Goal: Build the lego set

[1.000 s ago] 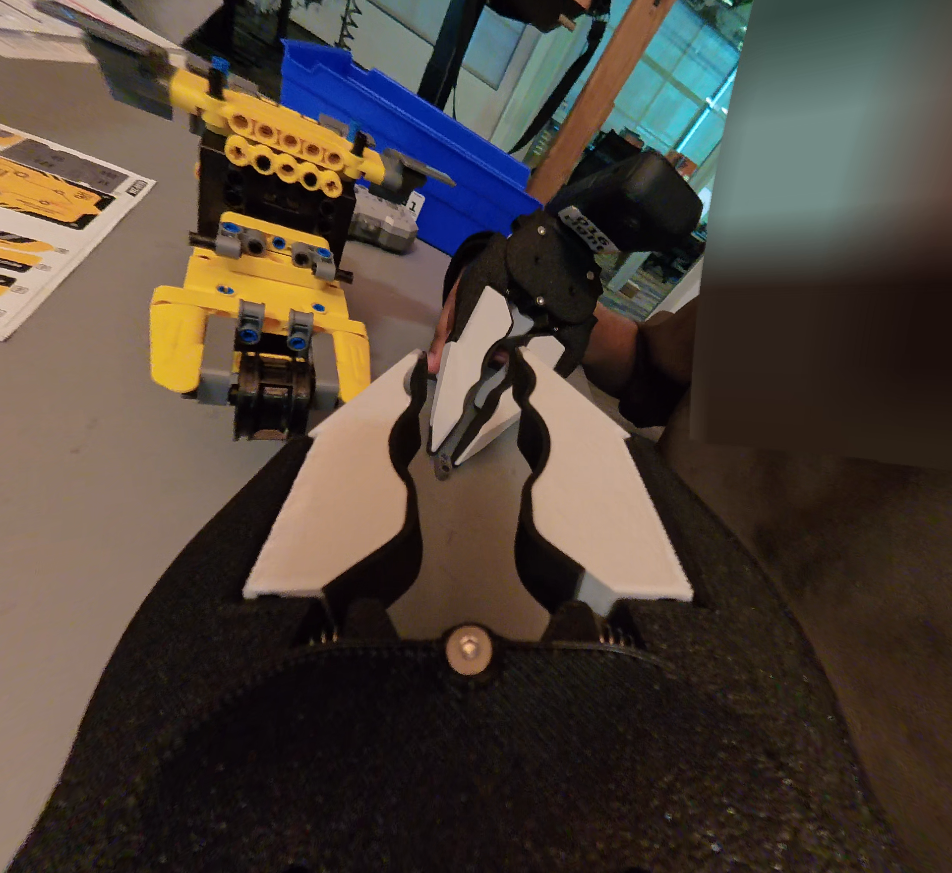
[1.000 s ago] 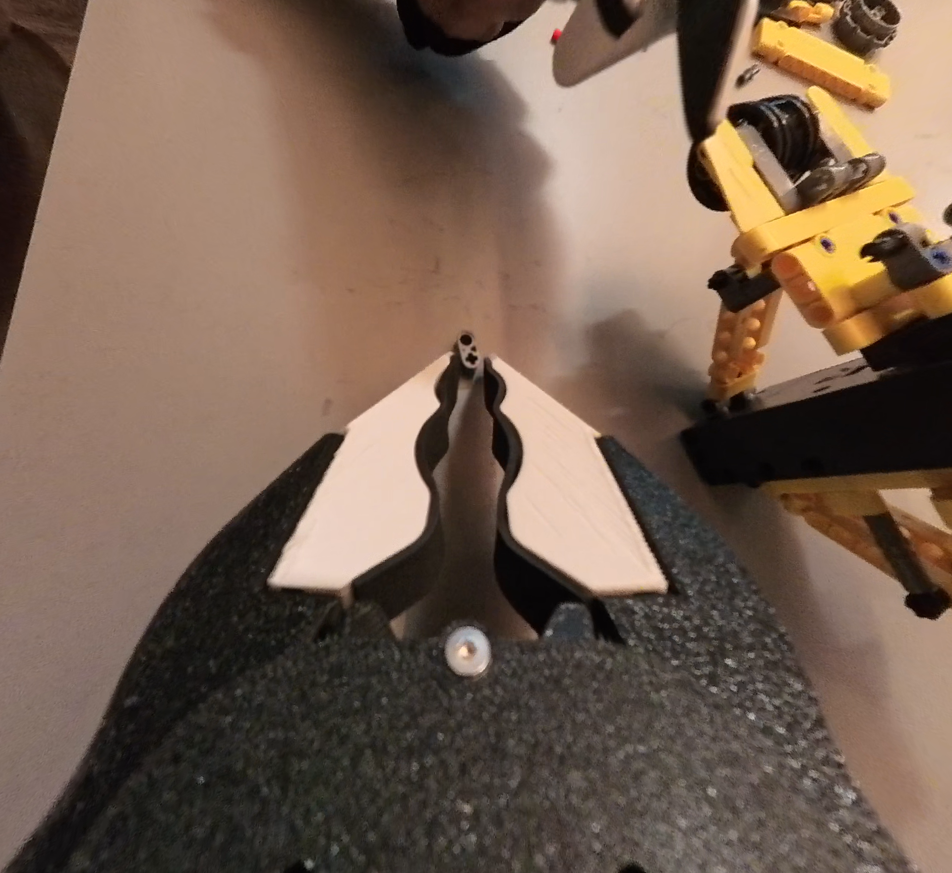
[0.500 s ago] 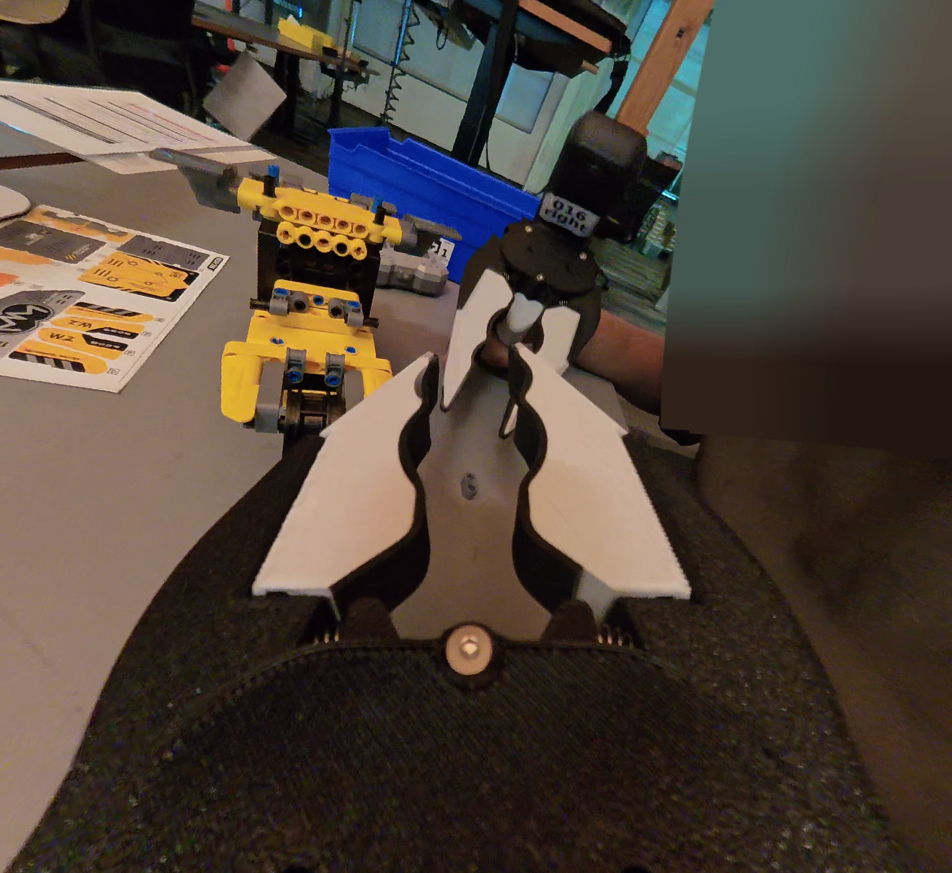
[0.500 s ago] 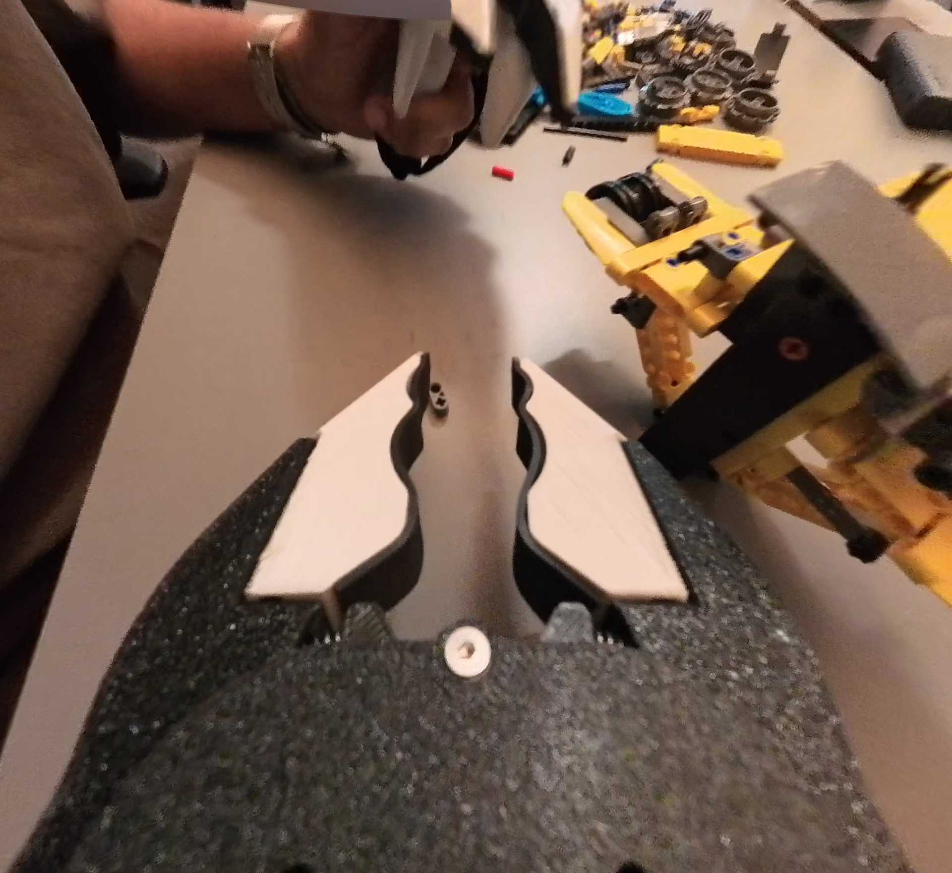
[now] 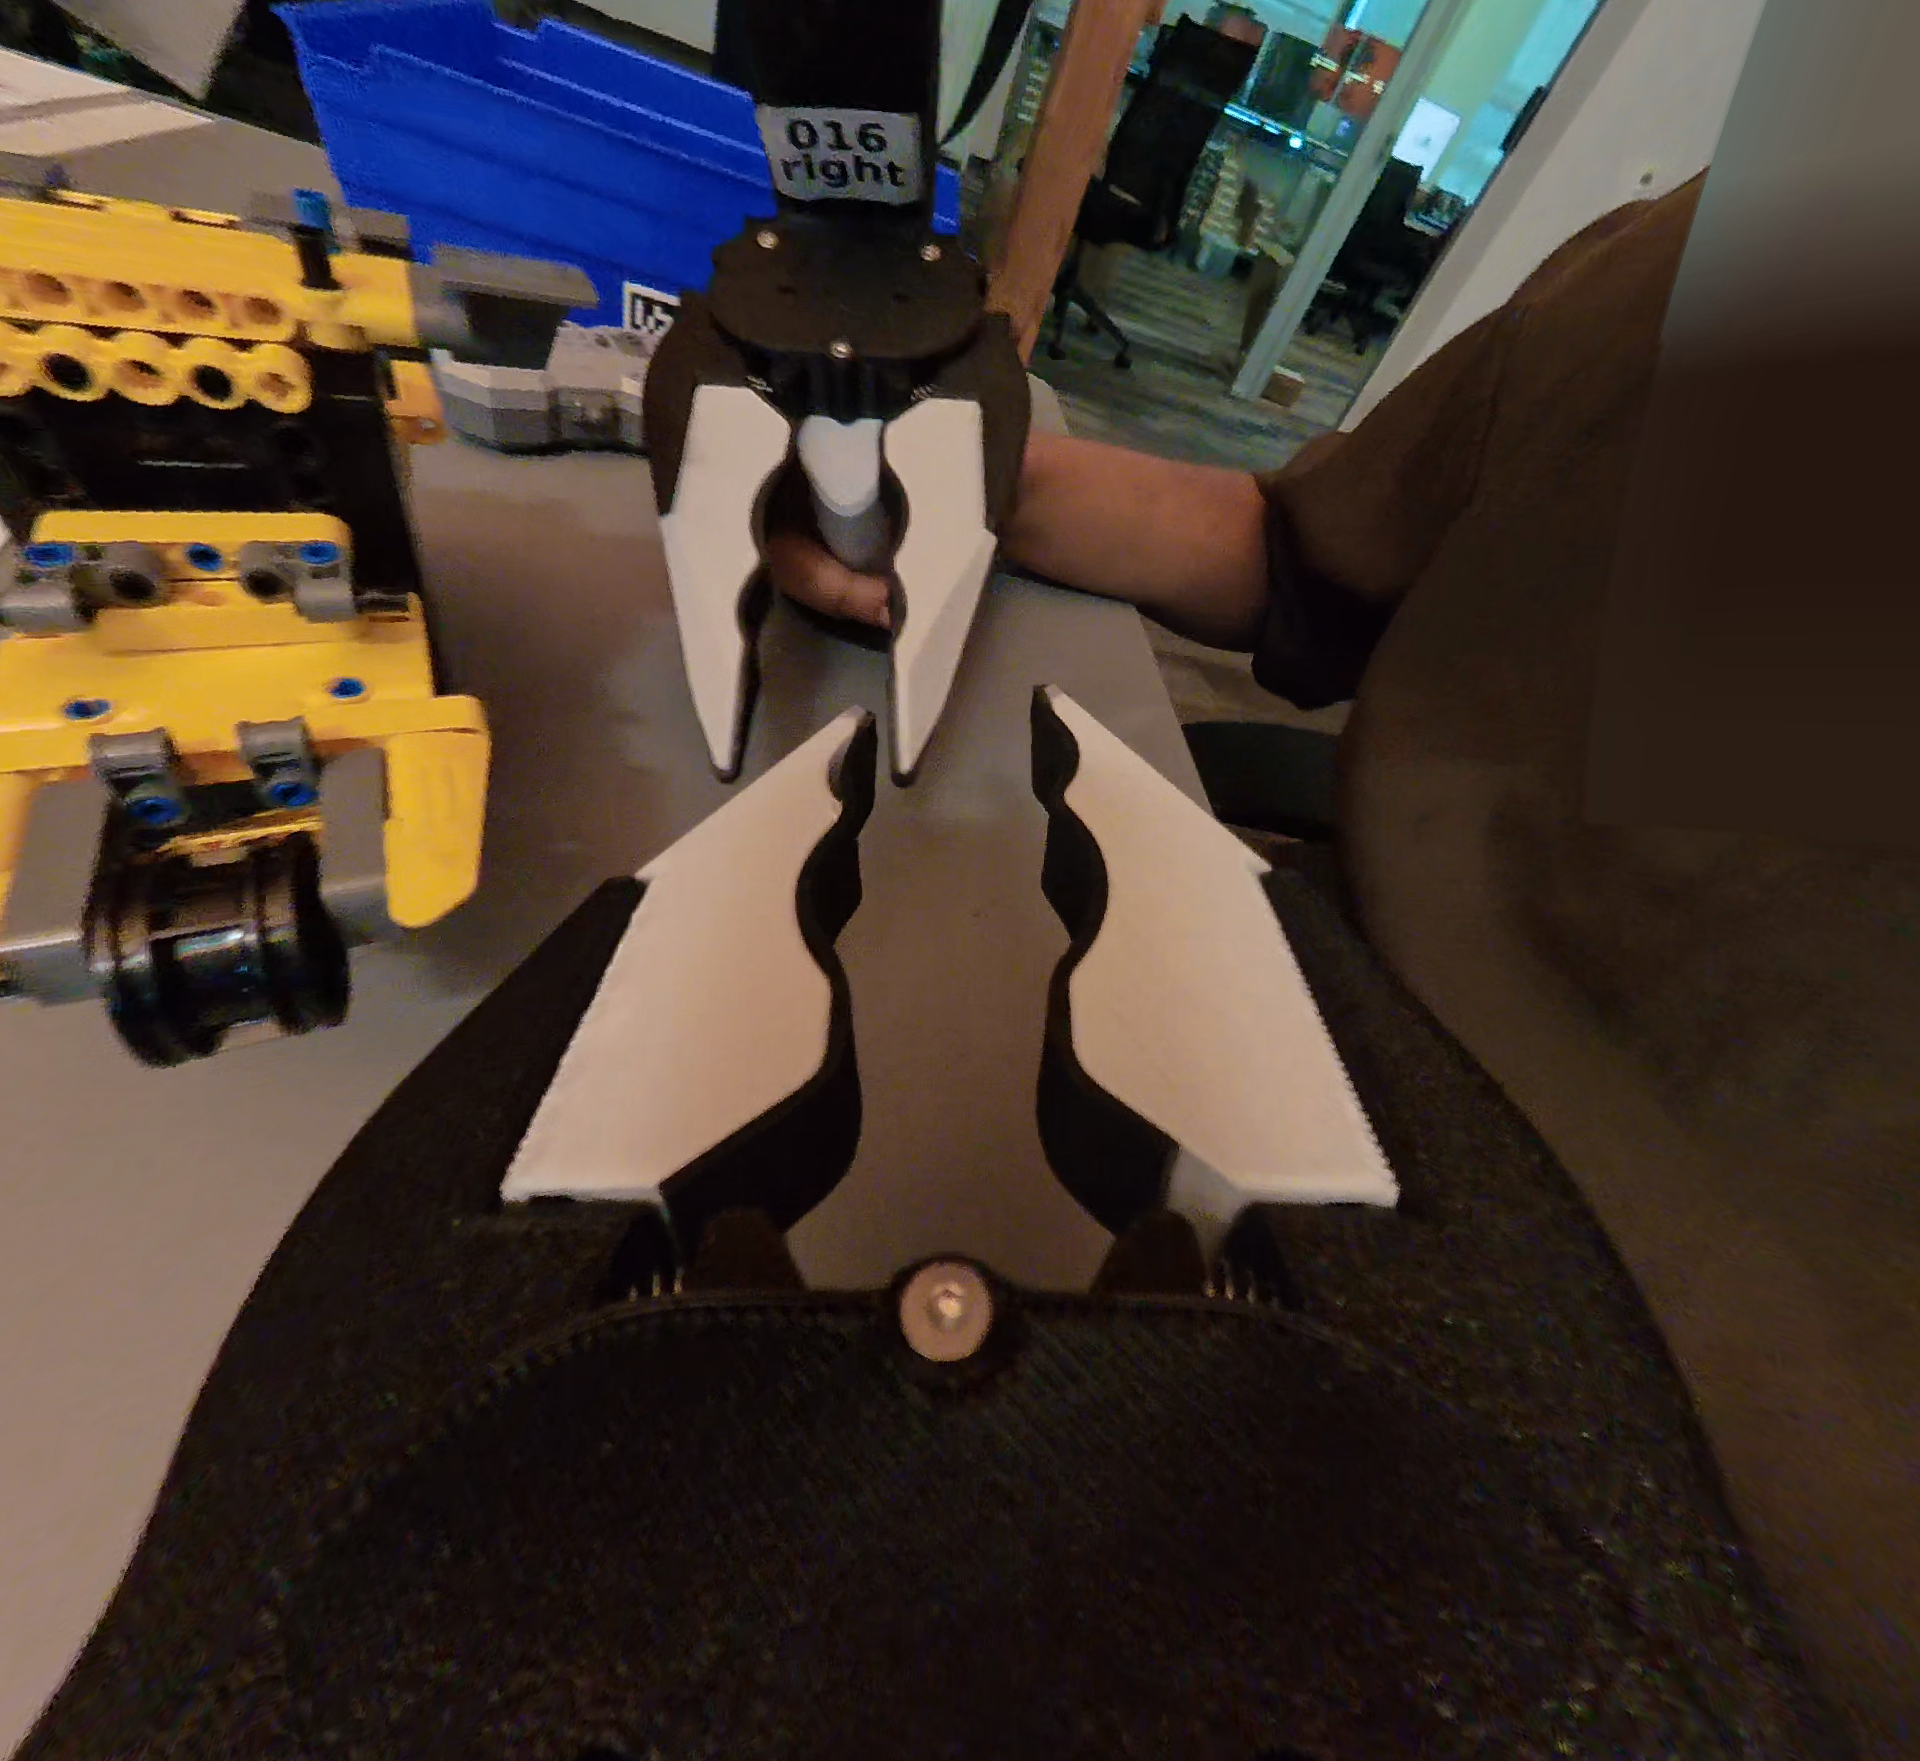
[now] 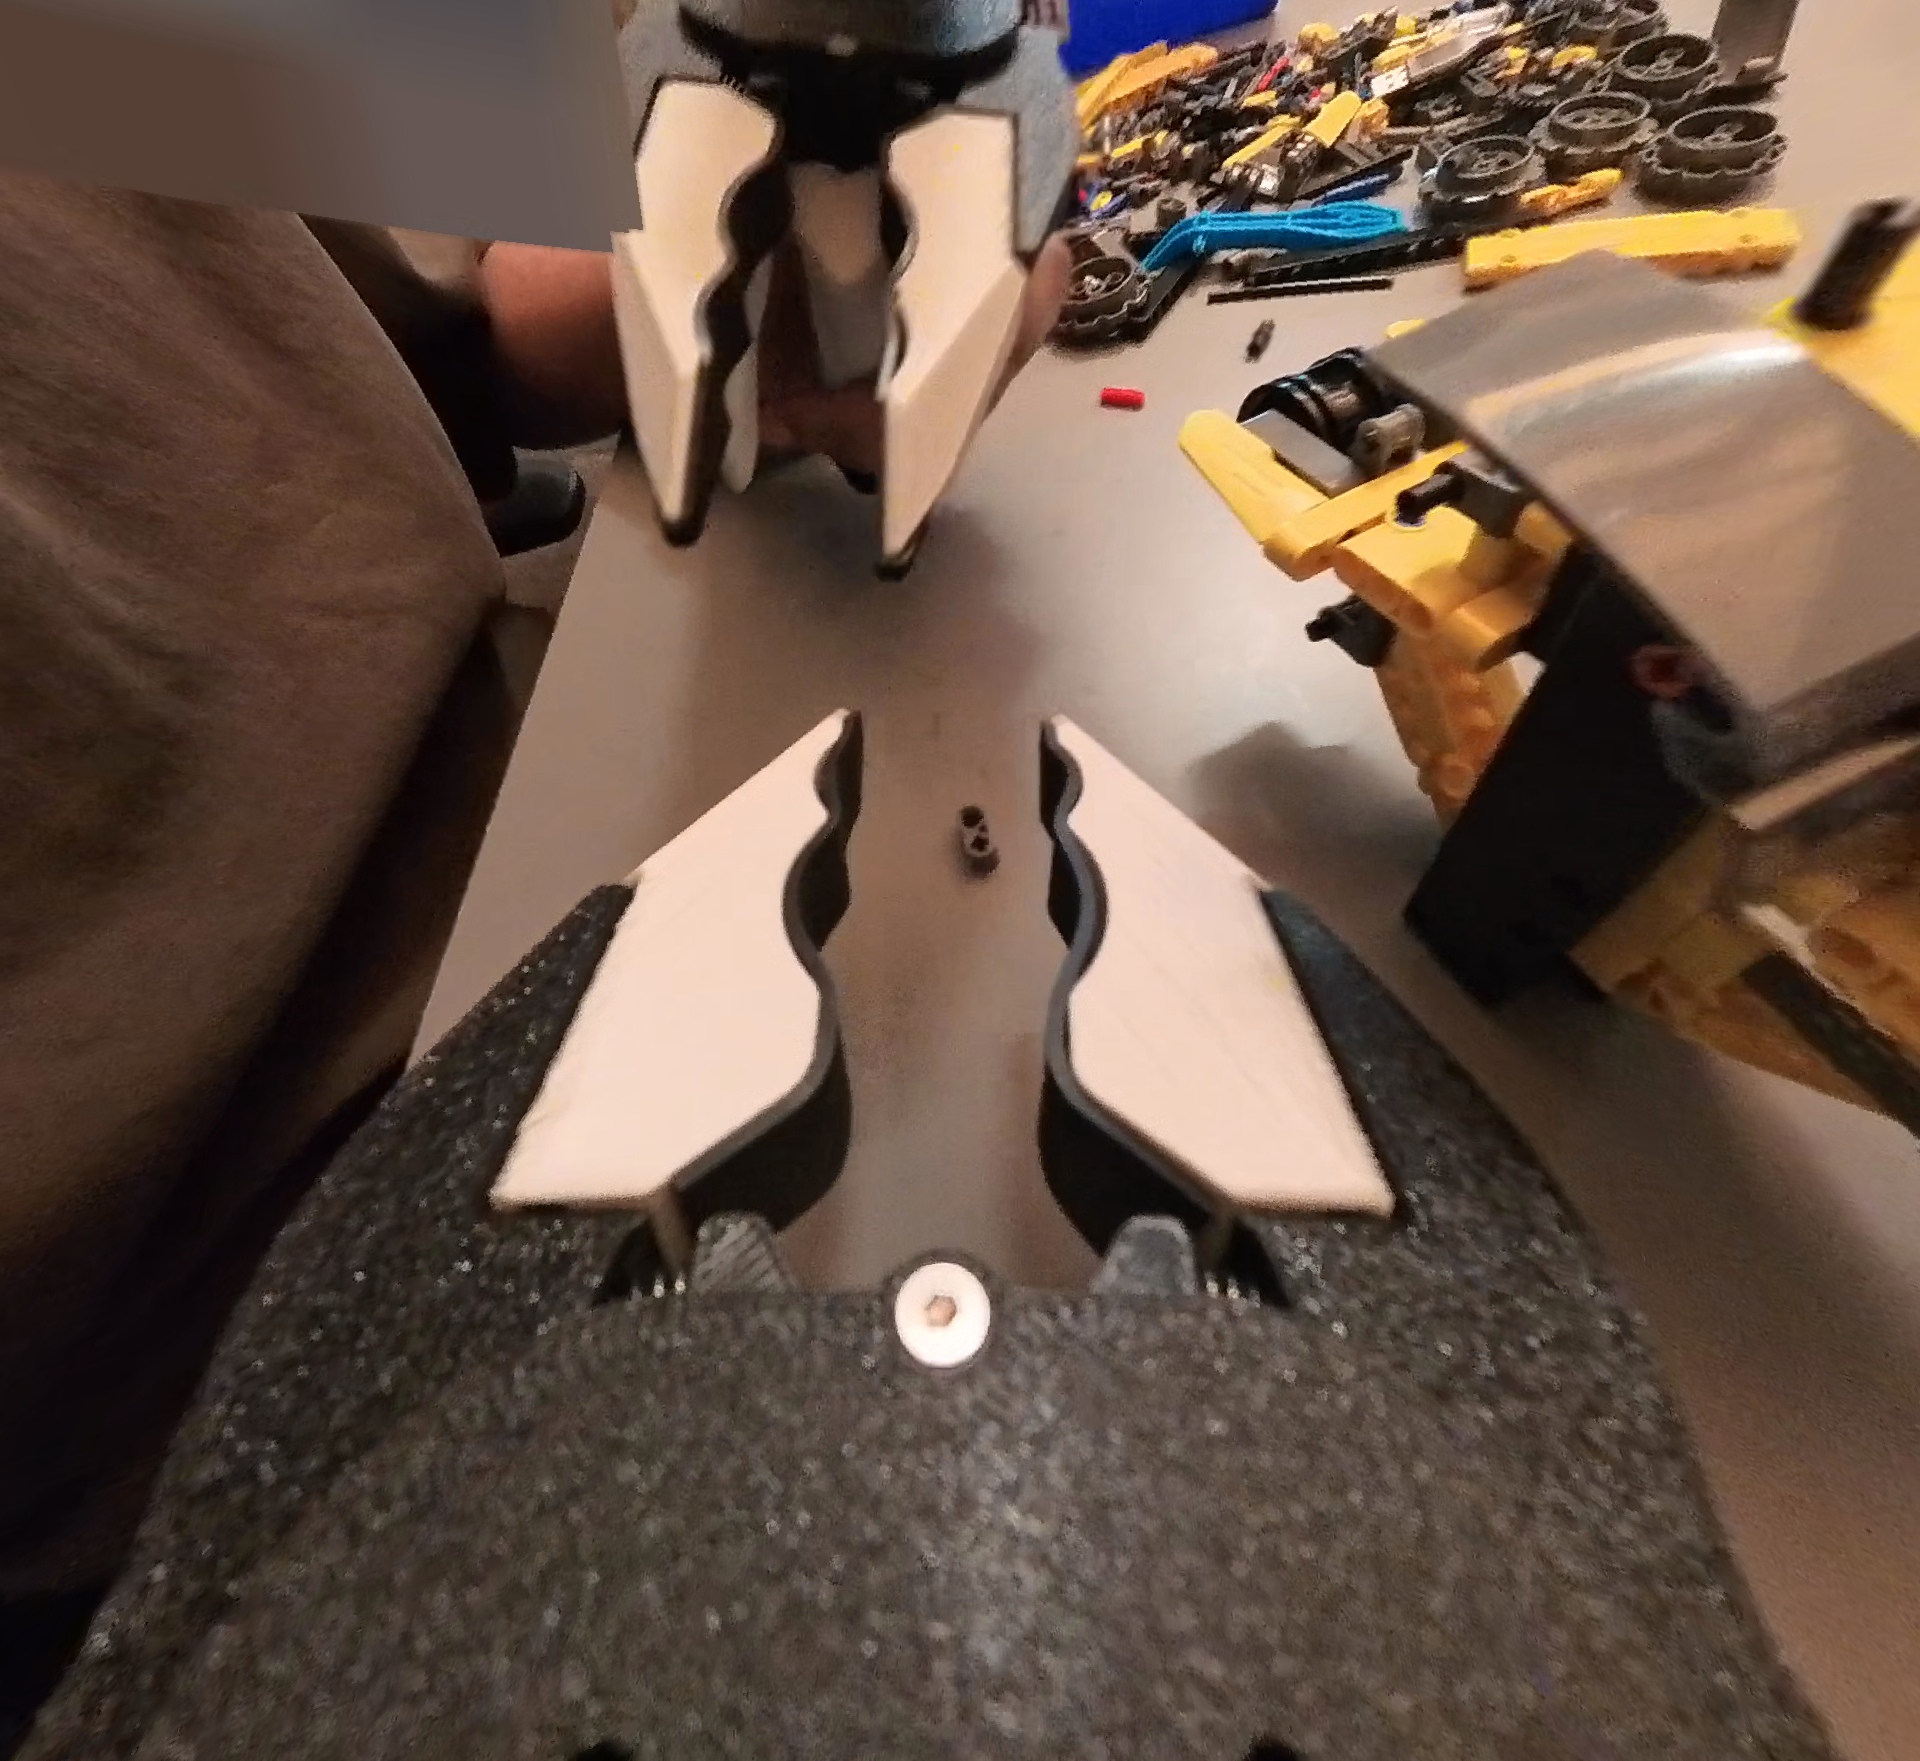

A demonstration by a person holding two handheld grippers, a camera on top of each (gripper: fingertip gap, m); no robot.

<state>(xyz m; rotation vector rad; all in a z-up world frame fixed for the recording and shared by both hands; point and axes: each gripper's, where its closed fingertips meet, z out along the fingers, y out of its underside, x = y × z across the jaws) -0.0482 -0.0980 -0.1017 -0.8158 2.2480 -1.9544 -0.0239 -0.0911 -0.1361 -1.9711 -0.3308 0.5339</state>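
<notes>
Both the right gripper (image 6: 951, 735) and left gripper (image 5: 951, 724) had jaws wide, empty. The tiny black connector (image 6: 975, 841) on the counter (image 6: 1091, 631) sat loose between the right jaws; a careless nudge could've flicked it away.

Left gripper (image 5: 951, 745) body: rough matt black plastic; fingers (image 5: 717, 1005) smooth matt white. Right gripper (image 6: 951, 745) body grainy, speckled. Table (image 6: 1091, 631) smooth grey, faint sheen. Toy vehicle (image 5: 218, 631) glossy yellow plastic. Sleeve (image 6: 208, 568) brown cloth.
</notes>
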